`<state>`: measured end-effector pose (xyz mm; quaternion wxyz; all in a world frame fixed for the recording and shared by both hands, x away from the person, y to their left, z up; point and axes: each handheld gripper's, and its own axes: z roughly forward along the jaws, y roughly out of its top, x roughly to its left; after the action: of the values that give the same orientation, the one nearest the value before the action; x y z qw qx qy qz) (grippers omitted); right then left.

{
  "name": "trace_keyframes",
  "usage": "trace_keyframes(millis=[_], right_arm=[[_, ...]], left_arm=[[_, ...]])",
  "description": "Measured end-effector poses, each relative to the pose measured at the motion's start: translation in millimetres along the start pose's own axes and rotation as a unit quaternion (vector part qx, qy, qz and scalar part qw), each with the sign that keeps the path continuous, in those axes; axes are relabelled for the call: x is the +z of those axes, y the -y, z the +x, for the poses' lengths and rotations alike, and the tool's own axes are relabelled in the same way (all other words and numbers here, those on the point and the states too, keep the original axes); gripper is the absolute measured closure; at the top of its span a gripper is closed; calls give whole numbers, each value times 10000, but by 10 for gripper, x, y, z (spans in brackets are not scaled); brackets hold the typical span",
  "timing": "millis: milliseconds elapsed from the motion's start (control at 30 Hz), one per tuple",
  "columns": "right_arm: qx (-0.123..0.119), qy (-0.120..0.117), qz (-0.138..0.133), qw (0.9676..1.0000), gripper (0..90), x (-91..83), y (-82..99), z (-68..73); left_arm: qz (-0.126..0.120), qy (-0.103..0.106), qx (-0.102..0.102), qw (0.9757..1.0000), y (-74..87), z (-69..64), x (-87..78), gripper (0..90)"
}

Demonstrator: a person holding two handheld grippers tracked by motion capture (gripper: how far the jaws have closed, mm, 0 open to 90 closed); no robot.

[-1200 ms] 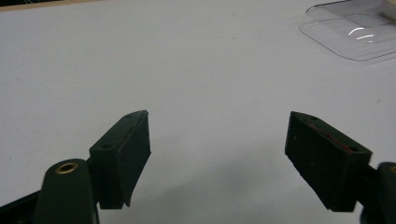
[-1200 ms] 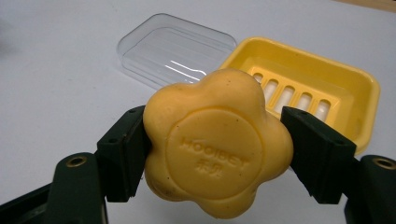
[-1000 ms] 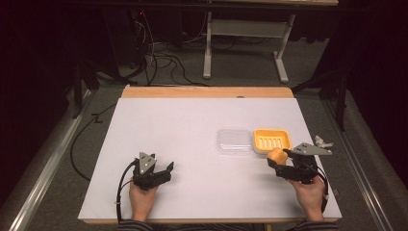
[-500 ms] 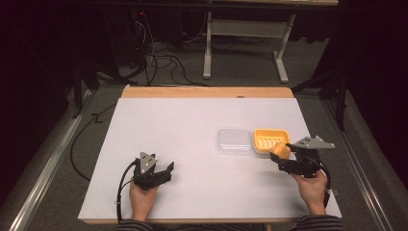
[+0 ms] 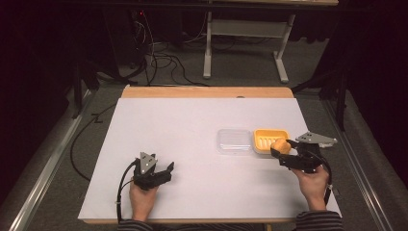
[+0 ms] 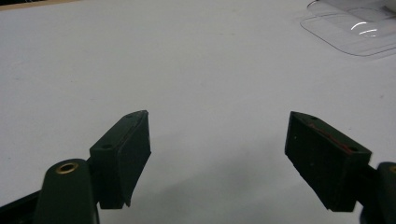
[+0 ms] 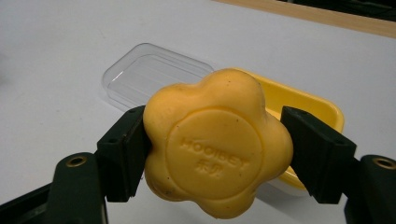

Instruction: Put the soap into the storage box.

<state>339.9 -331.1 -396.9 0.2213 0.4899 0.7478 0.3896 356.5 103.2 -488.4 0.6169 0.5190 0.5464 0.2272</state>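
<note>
A yellow flower-shaped soap bar (image 7: 217, 142) with raised lettering is pinched between the two black jaws of my right gripper (image 7: 215, 149), which is shut on it. From above, the soap (image 5: 280, 145) hangs at the near right corner of a yellow soap dish (image 5: 269, 137), with the right gripper (image 5: 284, 153) just off the dish's rim. A clear plastic lid (image 5: 234, 140) lies flat on the table to the left of the dish. My left gripper (image 5: 168, 168) rests at the near left of the table, and its jaws (image 6: 217, 158) stand wide apart over bare white surface.
The white table top (image 5: 192, 120) has a wooden strip (image 5: 207, 91) along its far edge. Behind it the floor holds cables (image 5: 159, 60) and a grey table frame (image 5: 245, 43). The clear lid (image 6: 350, 28) shows at the top right of the left gripper view.
My right gripper has carried the soap a little up and left, from just below the dish to its near right corner. The left gripper has stayed put.
</note>
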Motion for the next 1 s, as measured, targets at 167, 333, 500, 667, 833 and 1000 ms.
trace_keyframes(millis=[167,333,500,667,833,1000], right_arm=[[52,-103,53,9999,278,59,-58,-3],[71,-115,72,9999,278,111,-97,-32],[87,-76,100,9999,278,169,-150,-60],[96,-34,223,9997,278,240,-156,-87],[112,64,321,9994,278,313,-158,-139],[145,100,383,9991,278,364,-161,-169]], left_arm=[[-16,11,-5,10000,0,-3,-3,230],[-18,7,-10,10000,1,-5,-2,230],[-14,12,32,10000,3,-3,-7,229],[-14,8,35,10000,3,-3,-7,229],[-18,20,38,10000,4,-5,-9,229],[-20,16,42,10000,4,-5,-8,229]])
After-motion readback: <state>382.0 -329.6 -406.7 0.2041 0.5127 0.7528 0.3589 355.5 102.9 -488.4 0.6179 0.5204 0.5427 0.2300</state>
